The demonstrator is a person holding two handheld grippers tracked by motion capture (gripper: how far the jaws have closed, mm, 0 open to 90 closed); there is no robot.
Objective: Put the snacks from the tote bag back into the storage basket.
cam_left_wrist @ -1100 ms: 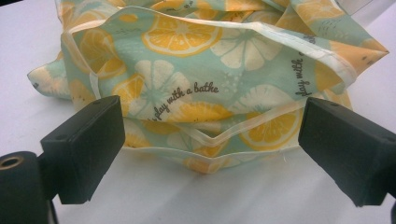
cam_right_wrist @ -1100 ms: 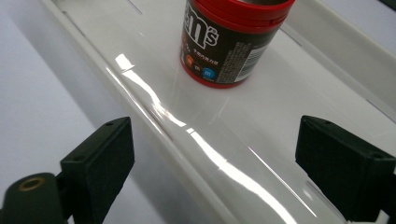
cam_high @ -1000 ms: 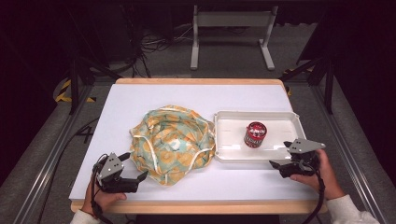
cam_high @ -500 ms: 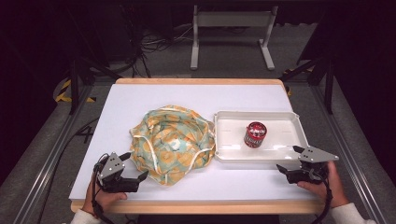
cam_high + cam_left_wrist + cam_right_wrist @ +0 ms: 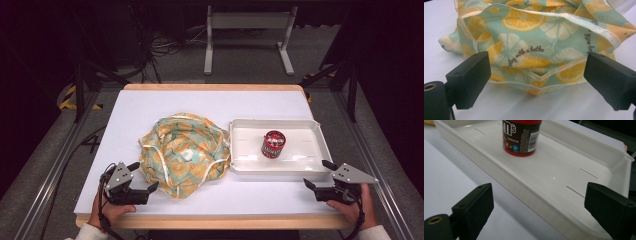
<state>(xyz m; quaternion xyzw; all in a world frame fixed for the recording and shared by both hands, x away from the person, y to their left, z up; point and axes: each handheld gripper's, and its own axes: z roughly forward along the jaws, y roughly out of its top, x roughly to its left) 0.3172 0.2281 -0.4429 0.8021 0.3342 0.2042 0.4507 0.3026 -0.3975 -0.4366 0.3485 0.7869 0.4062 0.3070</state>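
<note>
A crumpled cloth bag (image 5: 185, 152) printed with lemon slices on pale green lies in the middle of the white table. Right beside it stands a white tray (image 5: 280, 170) holding an upright red can (image 5: 272, 144). My left gripper (image 5: 143, 176) rests open at the bag's front left edge; in the left gripper view its jaws stand wide apart with the bag (image 5: 536, 45) just ahead of them. My right gripper (image 5: 317, 174) is open near the tray's front right corner, apart from it. In the right gripper view the tray (image 5: 506, 180) and can (image 5: 521, 137) lie beyond the open jaws.
The white table top (image 5: 200, 100) has a wooden edge (image 5: 210, 220) at the front. Beyond the far edge is a dark floor with cables and a metal stand (image 5: 247, 30). Metal rails run along both sides of the table.
My right gripper has drawn back from the tray, moving right and toward the table's front edge. The left gripper, bag, tray and can have stayed put.
</note>
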